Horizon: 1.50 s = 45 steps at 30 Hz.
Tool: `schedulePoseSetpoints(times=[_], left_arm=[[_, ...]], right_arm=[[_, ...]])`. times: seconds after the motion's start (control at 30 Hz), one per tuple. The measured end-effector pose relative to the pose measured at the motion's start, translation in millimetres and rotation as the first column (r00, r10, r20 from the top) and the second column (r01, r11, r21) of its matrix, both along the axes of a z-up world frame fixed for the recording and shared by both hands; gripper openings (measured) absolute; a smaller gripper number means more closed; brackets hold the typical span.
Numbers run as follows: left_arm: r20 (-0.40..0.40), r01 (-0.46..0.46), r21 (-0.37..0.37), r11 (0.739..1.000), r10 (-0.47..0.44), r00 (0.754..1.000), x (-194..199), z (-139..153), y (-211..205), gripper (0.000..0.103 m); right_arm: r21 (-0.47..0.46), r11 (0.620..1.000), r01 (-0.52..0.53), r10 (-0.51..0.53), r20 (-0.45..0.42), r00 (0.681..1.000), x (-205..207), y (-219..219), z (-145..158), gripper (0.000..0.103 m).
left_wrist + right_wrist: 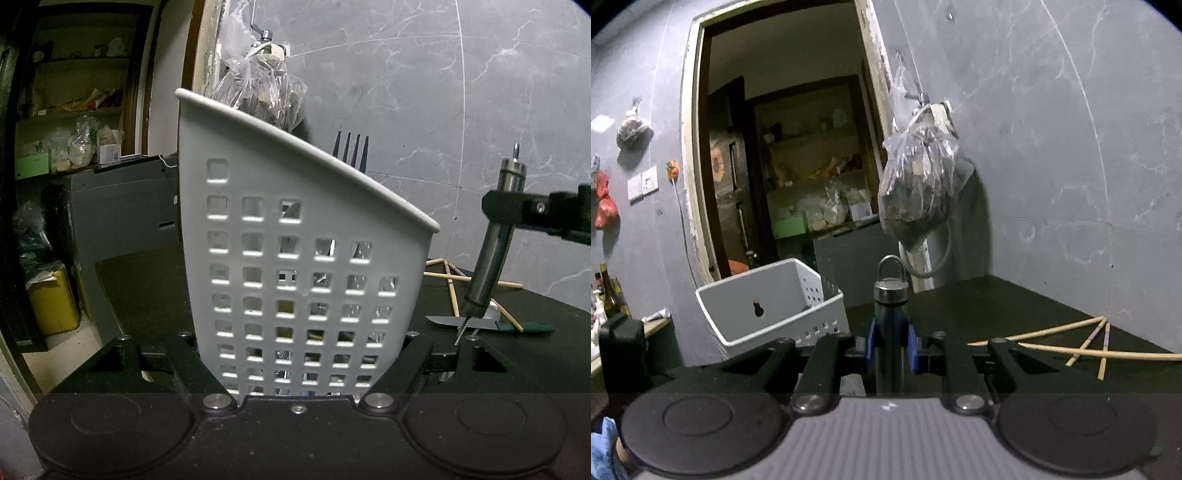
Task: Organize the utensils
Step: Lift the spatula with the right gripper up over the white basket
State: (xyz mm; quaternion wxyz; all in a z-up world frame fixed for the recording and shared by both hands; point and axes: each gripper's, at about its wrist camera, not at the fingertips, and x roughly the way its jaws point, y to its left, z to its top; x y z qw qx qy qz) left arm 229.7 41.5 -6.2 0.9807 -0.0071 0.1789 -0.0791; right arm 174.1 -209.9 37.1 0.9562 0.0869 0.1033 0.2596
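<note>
From the left wrist camera, the left gripper (300, 369) is clamped on the white perforated plastic utensil caddy (295, 258) with a slanted rim, its fingers pressing the lower side walls. Dark fork tines (351, 153) stick up above the far rim, so at least one utensil is inside. Thin plastic like this is light and likely flexes under pressure — the grip low down, near the base, looks the stiffer place to hold. To the right, the right gripper (496, 210) carries a slim steel-handled tool (491, 251) pointed down, its thin tip just above the dark countertop (147, 295). Beside that tip lies a flat knife with a green handle (487, 324), and pale wooden chopsticks (476, 282) are scattered behind it.

From the right wrist camera, the right gripper (890, 345) is closed on the same tool, blue pads (911, 349) pinching its dark shaft below the metal cap and hanging loop (891, 282). Smooth round steel is stiff and probably slippery — the pads sit mid-shaft, which should resist twisting. The caddy (772, 306) stands to the left with its open mouth in view. The chopsticks (1082, 343) lie crossed on the counter to the right; being thin and light, they would likely roll, so pinching near the middle seems best.
</note>
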Motion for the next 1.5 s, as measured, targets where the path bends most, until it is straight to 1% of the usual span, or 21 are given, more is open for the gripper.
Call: schedulePoseSetpoints(times=[0.23, 0.3, 0.4, 0.53, 0.63, 0.7, 0.77, 0.87, 0.97, 1.03, 1.1, 1.23, 1.37, 1.5], left_arm=[[-0.001, -0.001, 0.002, 1.0, 0.001, 1.0, -0.1, -1.1, -0.1, 0.078], [0.0, -0.001, 0.002, 1.0, 0.001, 1.0, 0.0, -1.1, -0.1, 0.078], [0.0, -0.001, 0.005, 1.0, 0.001, 1.0, 0.0, -1.0, -0.4, 0.078], [-0.001, -0.001, 0.002, 1.0, 0.001, 1.0, 0.0, -1.0, -0.2, 0.078], [-0.001, -0.001, 0.004, 1.0, 0.001, 1.0, 0.1, -0.9, -0.5, 0.078], [-0.001, -0.002, 0.003, 1.0, 0.002, 1.0, -0.1, -1.1, -0.1, 0.078], [-0.001, -0.001, 0.002, 1.0, 0.001, 1.0, -0.1, -1.0, -0.1, 0.078], [-0.002, -0.002, 0.001, 1.0, 0.002, 1.0, -0.1, -1.8, -0.7, 0.078], [-0.001, -0.001, 0.002, 1.0, 0.001, 1.0, 0.1, -1.6, -1.0, 0.078], [-0.001, -0.001, 0.002, 1.0, 0.001, 1.0, 0.0, -1.6, -0.9, 0.078], [-0.001, -0.002, 0.002, 1.0, 0.002, 1.0, 0.1, -1.6, -1.0, 0.078], [-0.002, -0.002, 0.001, 1.0, 0.002, 1.0, 0.1, -1.5, -1.0, 0.078], [-0.002, -0.002, 0.002, 1.0, 0.002, 1.0, 0.2, -1.5, -1.1, 0.078], [-0.002, -0.003, 0.003, 1.0, 0.003, 1.0, -0.1, -1.7, -1.1, 0.078]], right_arm=[[0.004, 1.0, 0.013, -0.013, 0.065, 0.998, -5.9, -1.0, 13.0, 0.02], [0.002, 1.0, 0.011, -0.011, 0.101, 0.995, -7.5, 0.2, 22.0, 0.02], [0.009, 1.0, 0.002, -0.004, 0.18, 0.984, -12.3, 3.4, 38.5, 0.02], [-0.004, 1.0, -0.025, 0.025, 0.311, 0.95, -21.0, 13.7, 63.9, 0.02], [-0.018, 0.999, -0.052, 0.055, 0.404, 0.913, -27.2, 25.1, 80.0, 0.02], [-0.026, 0.997, -0.076, 0.079, 0.466, 0.881, -31.5, 34.5, 88.6, 0.02], [-0.029, 0.994, -0.105, 0.105, 0.509, 0.854, -34.4, 45.0, 95.2, 0.02], [-0.047, 0.987, -0.154, 0.154, 0.542, 0.826, -34.3, 62.8, 101.6, 0.02], [-0.072, 0.98, -0.183, 0.192, 0.551, 0.812, -30.0, 79.1, 100.7, 0.02], [-0.086, 0.977, -0.198, 0.212, 0.544, 0.812, -26.2, 88.5, 97.9, 0.02], [-0.086, 0.975, -0.206, 0.22, 0.528, 0.82, -20.2, 94.0, 94.6, 0.02], [-0.075, 0.975, -0.209, 0.219, 0.474, 0.853, -6.1, 97.8, 84.2, 0.02], [-0.072, 0.974, -0.215, 0.226, 0.396, 0.89, 9.6, 99.4, 72.2, 0.02], [-0.078, 0.973, -0.218, 0.231, 0.34, 0.912, 17.9, 96.7, 59.5, 0.021]])
